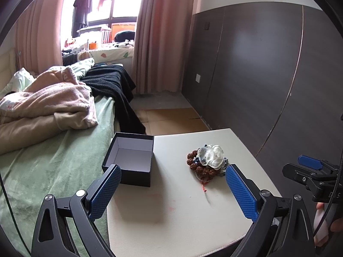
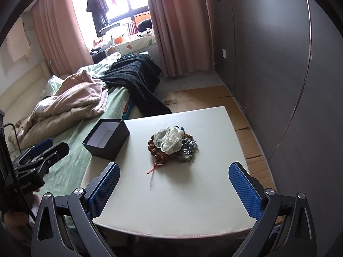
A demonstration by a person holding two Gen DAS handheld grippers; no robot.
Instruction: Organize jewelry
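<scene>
A pile of jewelry (image 1: pixel 206 160) lies on a white table (image 1: pixel 171 203): brown bead bracelets, grey-blue beads, a red cord and a clear white piece on top. It also shows in the right wrist view (image 2: pixel 172 145). An open, empty black box (image 1: pixel 130 162) stands at the table's left edge; it shows in the right wrist view too (image 2: pixel 107 138). My left gripper (image 1: pixel 172 192) is open and empty, near the table's front, between box and pile. My right gripper (image 2: pixel 174 190) is open and empty, in front of the pile.
A bed with a green sheet (image 1: pixel 42 171), pink blankets (image 1: pixel 47 105) and a black throw (image 1: pixel 115 85) lies left of the table. A dark wardrobe wall (image 1: pixel 268 75) stands to the right. Cardboard sheets (image 2: pixel 242 124) cover the floor beyond.
</scene>
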